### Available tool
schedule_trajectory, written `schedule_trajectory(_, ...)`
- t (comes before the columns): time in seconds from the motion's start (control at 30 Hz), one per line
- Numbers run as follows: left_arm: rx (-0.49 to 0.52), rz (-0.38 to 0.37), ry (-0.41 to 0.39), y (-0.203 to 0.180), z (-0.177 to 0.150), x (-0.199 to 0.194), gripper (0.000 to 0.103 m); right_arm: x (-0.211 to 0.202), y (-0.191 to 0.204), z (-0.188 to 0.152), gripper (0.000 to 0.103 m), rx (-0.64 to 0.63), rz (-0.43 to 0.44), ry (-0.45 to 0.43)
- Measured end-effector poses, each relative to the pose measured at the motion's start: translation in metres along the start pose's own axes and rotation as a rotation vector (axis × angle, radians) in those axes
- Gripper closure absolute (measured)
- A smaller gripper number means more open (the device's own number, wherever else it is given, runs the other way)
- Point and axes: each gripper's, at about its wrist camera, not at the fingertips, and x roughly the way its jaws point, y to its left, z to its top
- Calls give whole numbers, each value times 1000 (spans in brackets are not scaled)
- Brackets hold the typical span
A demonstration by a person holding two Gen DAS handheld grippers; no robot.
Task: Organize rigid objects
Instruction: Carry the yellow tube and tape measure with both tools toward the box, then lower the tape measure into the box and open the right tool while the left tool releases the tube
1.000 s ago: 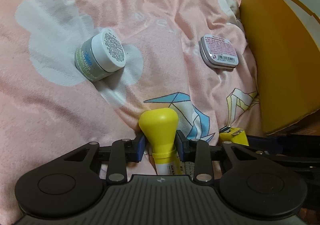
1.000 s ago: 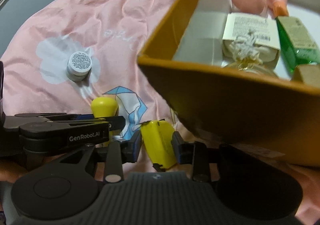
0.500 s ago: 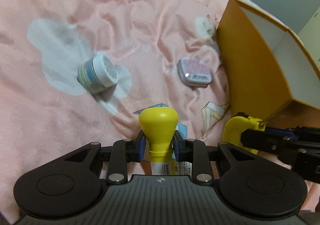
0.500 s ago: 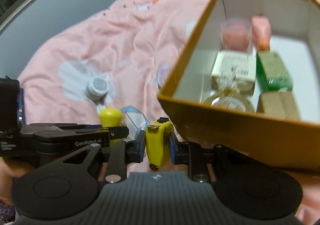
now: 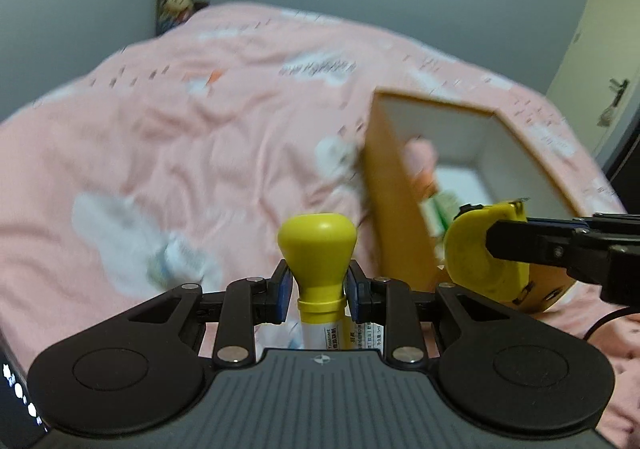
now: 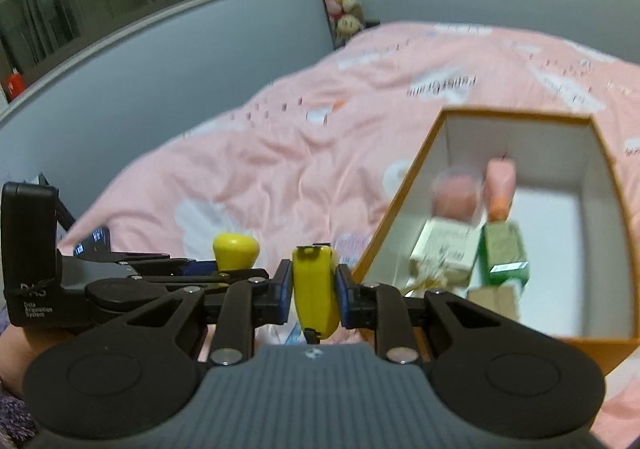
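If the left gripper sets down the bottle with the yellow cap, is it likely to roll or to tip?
The bottle with the yellow cap looks round and slim, so lying on the soft, wrinkled pink blanket it may roll. Standing, its wide cap probably makes it top-heavy and apt to tip. It looks rigid in the left gripper.

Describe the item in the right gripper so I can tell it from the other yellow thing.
Start at the orange cardboard box on the pink bedspread; just left of its near corner, the right gripper is shut on a flat yellow tape measure. The left gripper beside it holds a white tube with a bulbous yellow cap; the tape measure is a slab with a metal hook.
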Motion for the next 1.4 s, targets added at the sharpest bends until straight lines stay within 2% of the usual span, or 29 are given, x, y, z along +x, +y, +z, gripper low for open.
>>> schedule_trajectory(0.1,22,-53,-40,-15,16,-8,72,-19,-6,14,83,-8,-26,-51)
schedule_trajectory(0.2,55,-109,-57,-35,30,-5,72,-30,-17,27,83,-18,-71,-55)
schedule_trajectory(0.33,77,-210,-30,-61,46,14,72,-22,-42,40,83,-53,-172,22)
schedule_trajectory(0.5,45,-339,99,-83,53,59,72,4,-83,50,83,-100,-245,196)
schedule_trajectory(0.7,53,-356,189,-100,53,97,72,37,-115,45,83,-185,-282,402)
schedule_trajectory(0.97,39,-375,265,-107,54,124,72,79,-123,37,83,-328,-262,620)
schedule_trajectory(1.2,21,-375,307,-107,53,138,72,100,-134,33,84,-351,-253,714)
schedule_trajectory(1.4,11,-369,327,-106,53,143,72,103,-131,33,84,-389,-266,728)
